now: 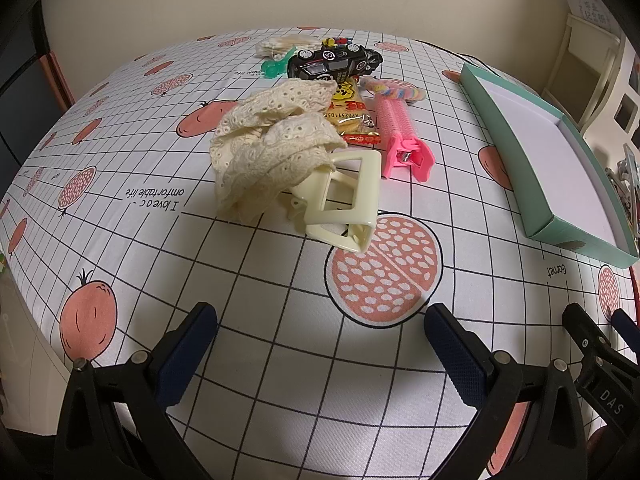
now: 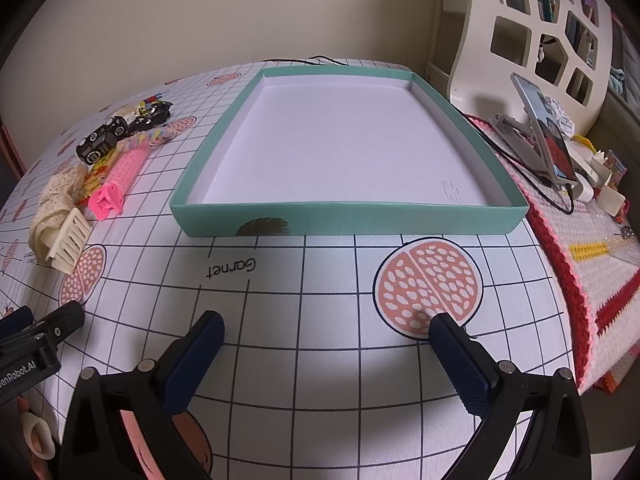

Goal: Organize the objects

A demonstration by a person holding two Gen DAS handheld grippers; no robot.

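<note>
A heap of small items lies on the fruit-print tablecloth (image 1: 248, 280): a cream lace scrunchie (image 1: 264, 152), a cream claw clip (image 1: 344, 208), a pink hair-roller clip (image 1: 404, 136), a yellow snack packet (image 1: 352, 112), a black toy car (image 1: 332, 62), a pastel hair tie (image 1: 396, 90), a green clip (image 1: 276, 66) and a bag of cotton swabs (image 1: 284, 46). A shallow teal box (image 2: 344, 216) with a bare white inside stands to the right of the heap. My left gripper (image 1: 320, 320) is open, short of the claw clip. My right gripper (image 2: 326, 328) is open in front of the box.
Right of the table, a phone on a stand (image 2: 548, 136) with a black cable sits on a pink-and-white knitted mat (image 2: 592, 264) among small items. A white cut-out shelf (image 2: 532, 28) stands behind. The wall runs along the table's far edge.
</note>
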